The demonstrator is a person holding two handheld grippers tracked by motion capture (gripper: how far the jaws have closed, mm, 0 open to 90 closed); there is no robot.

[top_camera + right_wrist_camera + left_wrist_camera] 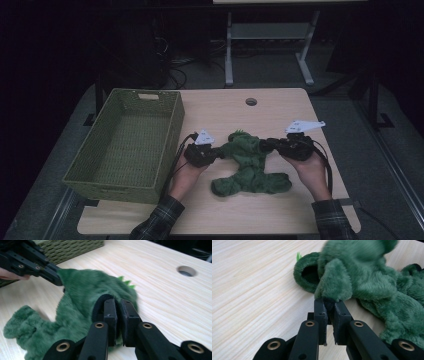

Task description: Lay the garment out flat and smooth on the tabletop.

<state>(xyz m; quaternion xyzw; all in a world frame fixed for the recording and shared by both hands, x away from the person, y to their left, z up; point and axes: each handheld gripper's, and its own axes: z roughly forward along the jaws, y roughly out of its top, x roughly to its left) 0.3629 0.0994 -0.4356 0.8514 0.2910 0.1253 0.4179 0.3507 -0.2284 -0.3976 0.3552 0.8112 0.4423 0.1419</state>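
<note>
both tools have a pinch of the green plush garment (pixel 248 162), so the job in hand looks like lifting or spreading it by two ends, likely on the way to the woven basket (pixel 105 175) at the left. the left tool (pixel 216 152) is nearly closed on a thin fold of fleece at the garment's left end; in the left gripper view that fold (pixel 334 288) sits only at the very tips, so the bite looks shallow. the right tool (pixel 266 145) is likewise almost shut, clamped over a dark-lined cuff or hem (pixel 105 302) at the right end. to do it well, keep both squeezes firm, raise the two ends together and evenly, and avoid pulling them apart hard, since the left pinch could slip.

the garment lies on the pale wooden tabletop (pixel 280 210), near the middle, just right of the basket and apart from it. it is deep green, fluffy and limp, bunched in the centre, with a lobe trailing toward the near edge. a row of brighter green spikes (pixel 126 281) runs along its far side, and a round sleeve-like opening (pixel 308 275) shows by the left tool.
</note>
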